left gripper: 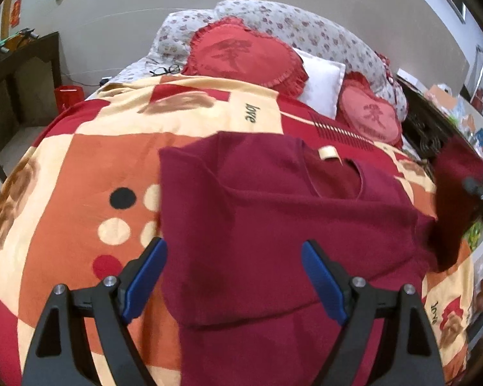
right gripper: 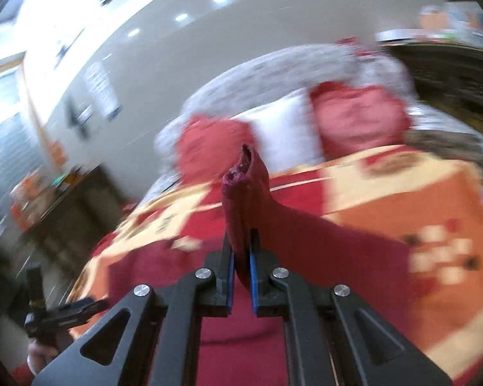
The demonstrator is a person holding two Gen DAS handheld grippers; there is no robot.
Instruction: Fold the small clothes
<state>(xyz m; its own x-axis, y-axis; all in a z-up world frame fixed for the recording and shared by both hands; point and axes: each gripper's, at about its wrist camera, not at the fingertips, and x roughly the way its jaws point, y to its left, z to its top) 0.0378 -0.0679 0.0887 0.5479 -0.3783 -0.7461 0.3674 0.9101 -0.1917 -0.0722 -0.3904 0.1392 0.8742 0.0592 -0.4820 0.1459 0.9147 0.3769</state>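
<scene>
Right tongs pinch the shirt's sleeve; left tongs hang wide over its hem.

We see the maroon shirt [left gripper: 273, 218] spread on the bed [left gripper: 64, 167], collar toward 12 o'clock by the heart pillows [left gripper: 244, 54], left side already turned in. Our right tongs [right gripper: 240, 257] are clamped tight on the sleeve [right gripper: 244, 193], which stands up limp between the pads, lifted off the quilt at about 3 o'clock in the left view. Our left tongs [left gripper: 232, 276] stand wide and empty above the lower body, gripping nothing. We judge the knit light, soft and floppy: it will drape and drag, not hold a crease by itself. We would take it at seams or hems, where layers are thick, at the shoulder and the bottom corner.
</scene>
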